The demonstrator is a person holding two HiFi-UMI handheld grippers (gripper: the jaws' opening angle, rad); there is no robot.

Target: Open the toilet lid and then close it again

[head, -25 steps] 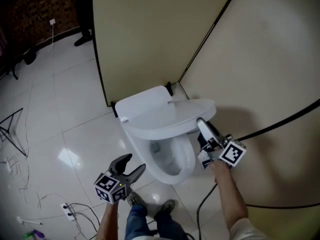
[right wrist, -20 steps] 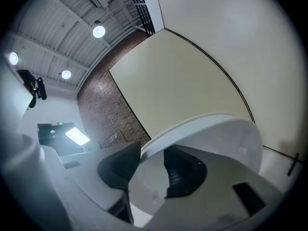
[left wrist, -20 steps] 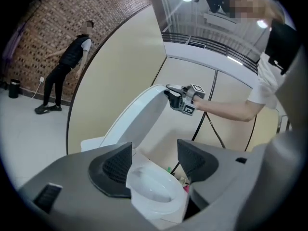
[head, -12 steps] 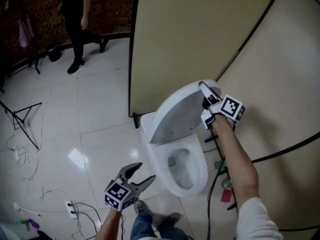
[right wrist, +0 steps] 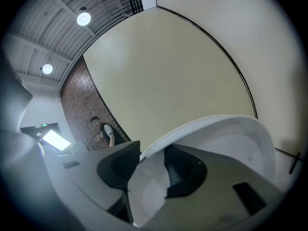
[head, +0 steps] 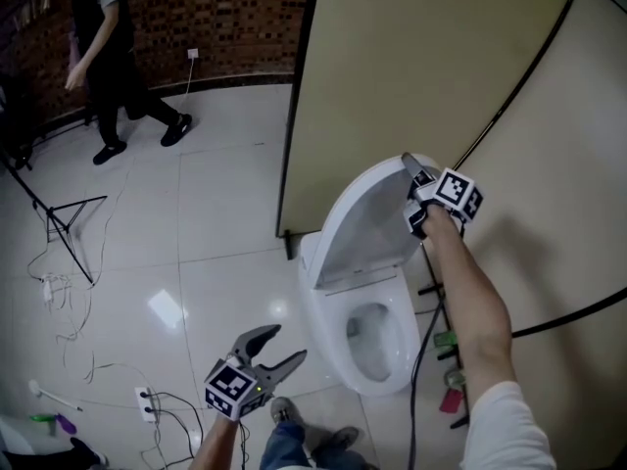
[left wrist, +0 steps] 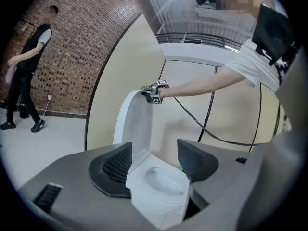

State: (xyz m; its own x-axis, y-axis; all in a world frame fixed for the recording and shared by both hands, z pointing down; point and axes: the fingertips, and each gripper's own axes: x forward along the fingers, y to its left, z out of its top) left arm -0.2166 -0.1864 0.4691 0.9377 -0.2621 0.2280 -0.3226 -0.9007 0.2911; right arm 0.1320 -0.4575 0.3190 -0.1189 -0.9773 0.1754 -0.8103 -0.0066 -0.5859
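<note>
- Right gripper [head: 411, 176] pinches the top rim of the toilet lid [head: 364, 221], jaws pressed on the white edge.
- That lid stands nearly upright, leaning back toward the beige partition [head: 411, 67], above the uncovered bowl [head: 377, 346].
- Left gripper [head: 272, 351] hangs low before the bowl, jaws spread, nothing between them.
- Black-and-white square markers pattern the right gripper's cube [head: 458, 192].
</note>
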